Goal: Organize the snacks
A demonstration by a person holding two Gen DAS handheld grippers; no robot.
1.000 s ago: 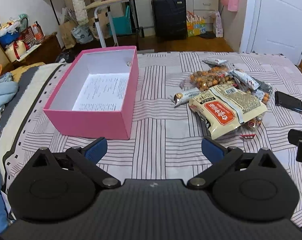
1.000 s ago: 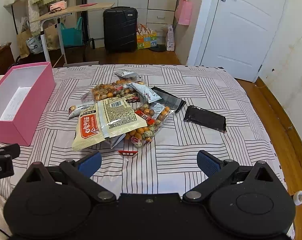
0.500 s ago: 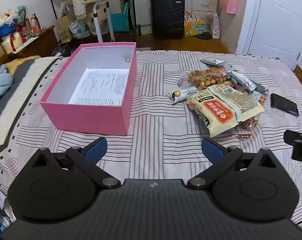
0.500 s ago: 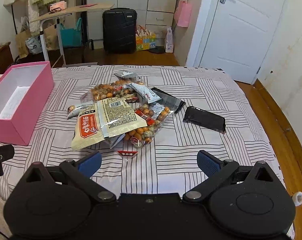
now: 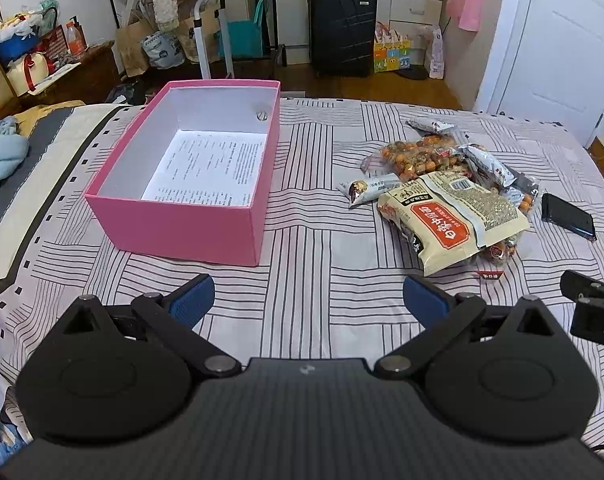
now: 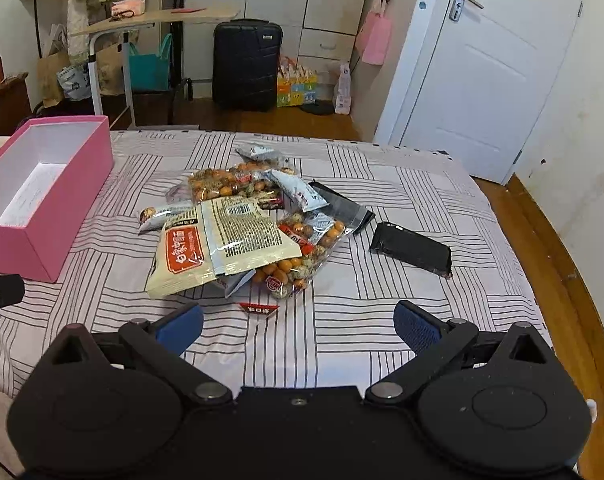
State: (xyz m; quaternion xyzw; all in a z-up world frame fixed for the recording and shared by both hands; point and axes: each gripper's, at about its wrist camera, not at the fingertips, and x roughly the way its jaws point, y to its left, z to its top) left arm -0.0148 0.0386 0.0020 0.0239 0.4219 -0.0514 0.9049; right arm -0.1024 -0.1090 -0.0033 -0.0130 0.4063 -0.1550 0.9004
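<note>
Snacks [image 6: 238, 236] — just beyond right tongs [image 6: 298, 326]

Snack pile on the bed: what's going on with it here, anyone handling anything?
Nothing is being handled. The left gripper and right gripper both hang open over the striped bedspread, empty. The snack packets, with the big cream bag on top, lie in a loose heap to the right of the pink box. The box holds only a printed sheet. A flat black packet lies apart from the heap, to its right.
</note>
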